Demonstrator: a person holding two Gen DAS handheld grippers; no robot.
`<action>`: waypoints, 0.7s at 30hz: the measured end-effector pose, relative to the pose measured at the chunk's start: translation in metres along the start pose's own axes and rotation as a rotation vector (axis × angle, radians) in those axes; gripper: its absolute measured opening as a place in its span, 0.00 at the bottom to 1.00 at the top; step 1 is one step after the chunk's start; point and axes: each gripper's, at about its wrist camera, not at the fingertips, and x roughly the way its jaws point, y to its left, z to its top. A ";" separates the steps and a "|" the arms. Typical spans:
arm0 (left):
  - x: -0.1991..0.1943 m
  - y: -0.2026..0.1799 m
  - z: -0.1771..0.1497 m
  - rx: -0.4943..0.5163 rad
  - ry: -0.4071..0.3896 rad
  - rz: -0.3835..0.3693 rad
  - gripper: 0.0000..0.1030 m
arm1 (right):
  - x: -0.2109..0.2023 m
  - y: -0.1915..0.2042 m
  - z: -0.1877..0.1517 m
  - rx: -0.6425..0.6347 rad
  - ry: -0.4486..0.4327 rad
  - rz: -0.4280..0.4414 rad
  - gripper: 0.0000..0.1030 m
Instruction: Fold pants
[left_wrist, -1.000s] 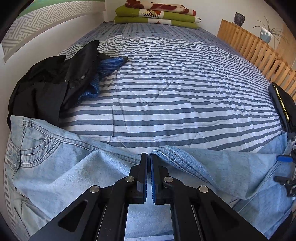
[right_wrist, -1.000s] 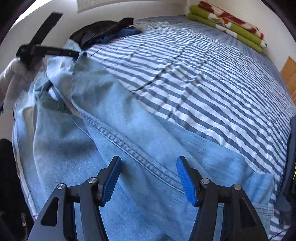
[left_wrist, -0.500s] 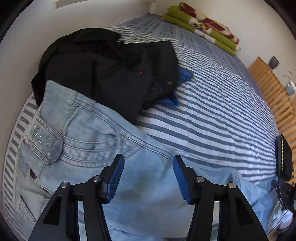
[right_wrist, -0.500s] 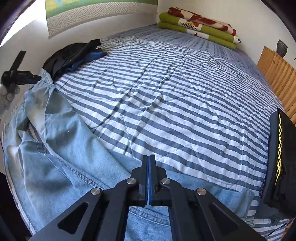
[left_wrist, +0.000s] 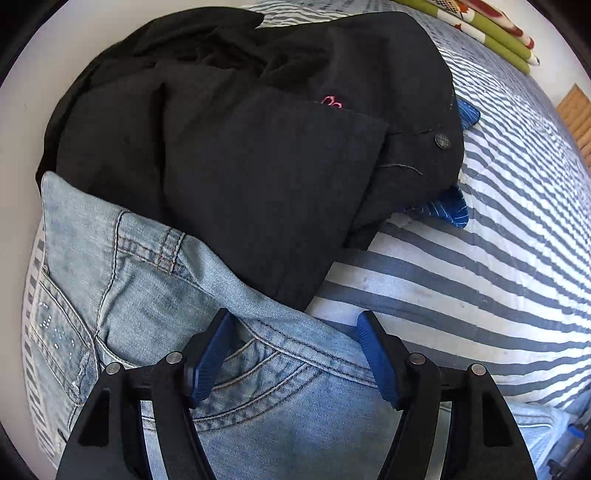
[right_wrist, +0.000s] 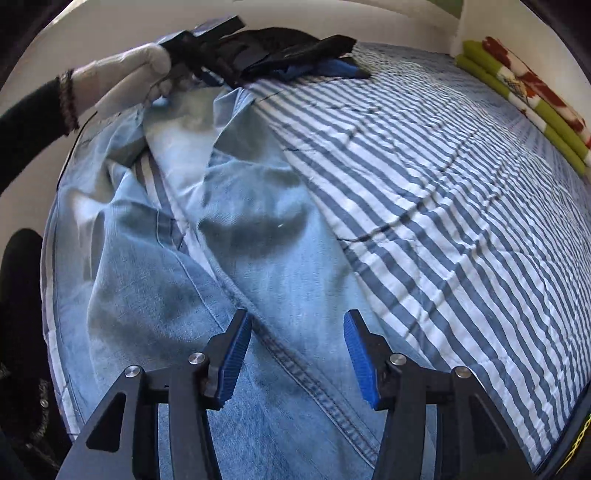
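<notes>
The light blue jeans (right_wrist: 258, 229) lie stretched along the near edge of the bed (right_wrist: 443, 192), over its blue-and-white striped cover. The left claw (left_wrist: 291, 354) hangs with its blue pads apart over the waistband and front pocket, gripping nothing. Just beyond it a black garment (left_wrist: 240, 147) overlaps the top of the jeans; it carries a metal button and small pink stitching too small to read. The right claw (right_wrist: 297, 354) is also spread wide, empty, above a leg seam. A white-gloved hand (right_wrist: 125, 81) holds the left tool at the far end. No label text is legible.
</notes>
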 end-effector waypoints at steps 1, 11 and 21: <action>-0.002 -0.002 -0.002 0.015 -0.017 0.006 0.65 | 0.003 0.003 0.000 -0.019 0.008 -0.008 0.47; -0.060 0.040 -0.019 -0.100 -0.112 -0.107 0.05 | -0.011 0.013 -0.005 -0.072 0.028 -0.193 0.02; -0.189 0.088 -0.042 -0.170 -0.304 -0.222 0.04 | -0.152 -0.018 0.021 0.201 -0.289 -0.400 0.02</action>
